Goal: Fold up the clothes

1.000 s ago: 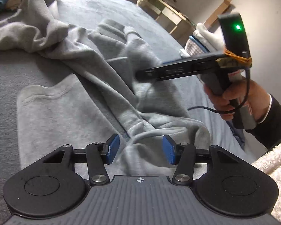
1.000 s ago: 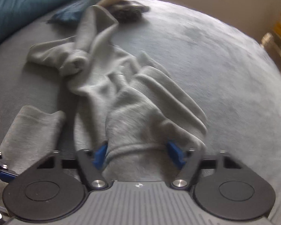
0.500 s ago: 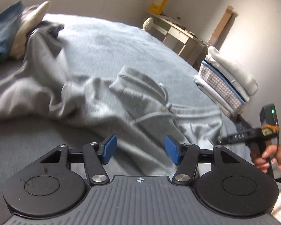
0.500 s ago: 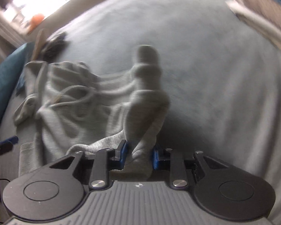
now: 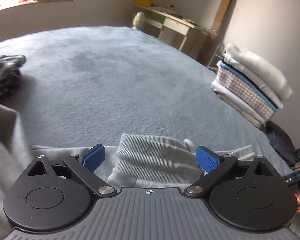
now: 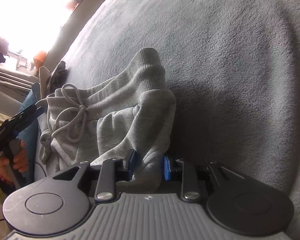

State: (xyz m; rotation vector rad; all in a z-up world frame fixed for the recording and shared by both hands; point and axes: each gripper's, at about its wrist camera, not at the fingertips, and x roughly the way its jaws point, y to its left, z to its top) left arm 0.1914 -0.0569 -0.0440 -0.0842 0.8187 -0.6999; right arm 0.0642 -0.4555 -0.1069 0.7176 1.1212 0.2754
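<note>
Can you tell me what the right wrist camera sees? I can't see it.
The right tool pinches grey sweatpants lying on a blue-grey blanket, their drawstring tied in a bow. At the left edge, a hand holds the other tool.

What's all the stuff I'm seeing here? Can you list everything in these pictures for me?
sweatpants: one pair, light grey, crumpled on the bed, ribbed waistband toward the far side
drawstring: one, grey, tied in a bow at the waistband
bed cover: one, blue-grey, fuzzy, under everything
folded stack: one pile, white, blue and checked, at the bed's right edge
dark clothes: one heap, black, at the far left of the bed
desk: one, pale wood, against the far wall
left gripper: black with blue pads, jaws just opened wide around the waistband
right gripper: black with blue pads, clamped on the grey fabric
</note>
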